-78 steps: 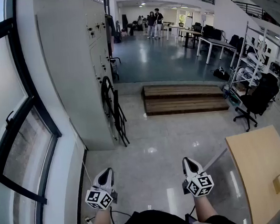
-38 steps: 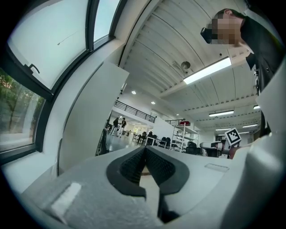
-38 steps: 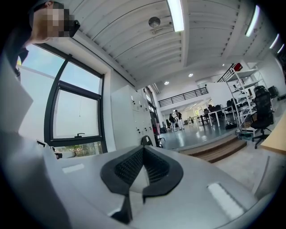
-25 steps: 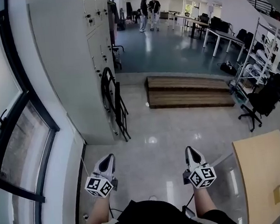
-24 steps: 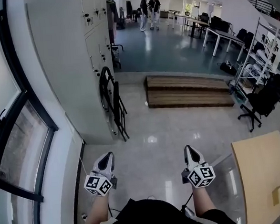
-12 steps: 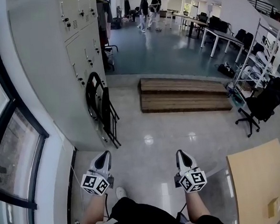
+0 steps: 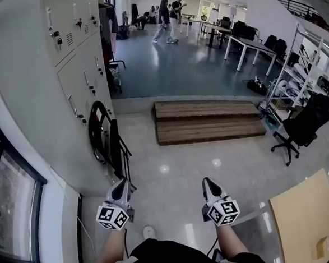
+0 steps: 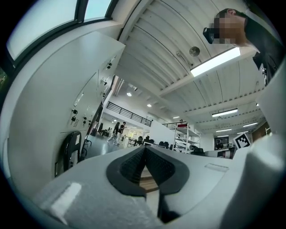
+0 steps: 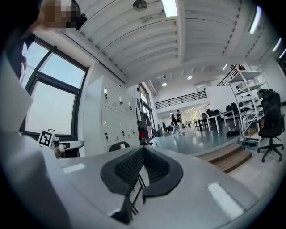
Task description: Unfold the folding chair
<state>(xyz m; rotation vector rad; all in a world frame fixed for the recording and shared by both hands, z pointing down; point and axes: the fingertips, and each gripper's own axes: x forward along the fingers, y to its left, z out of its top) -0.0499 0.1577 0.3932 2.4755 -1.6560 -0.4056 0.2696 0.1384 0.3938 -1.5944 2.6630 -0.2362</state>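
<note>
A black folding chair leans folded against the grey locker cabinet at the left, just ahead of me. Its round back shows at the left in the left gripper view, and its back and legs appear behind the jaws in the right gripper view. My left gripper is shut and empty, its tip close to the chair's lower legs. My right gripper is also shut and empty, out over the tiled floor to the right of the chair.
A low wooden step platform lies ahead. A black office chair stands at the right, a wooden tabletop at the lower right. Window frames run along the left wall. Two people walk far off among desks.
I have walked forward: the folding chair and lockers have come nearer and slid toward the lower left of the head view. Both grippers stayed shut and kept their place in front of me.
</note>
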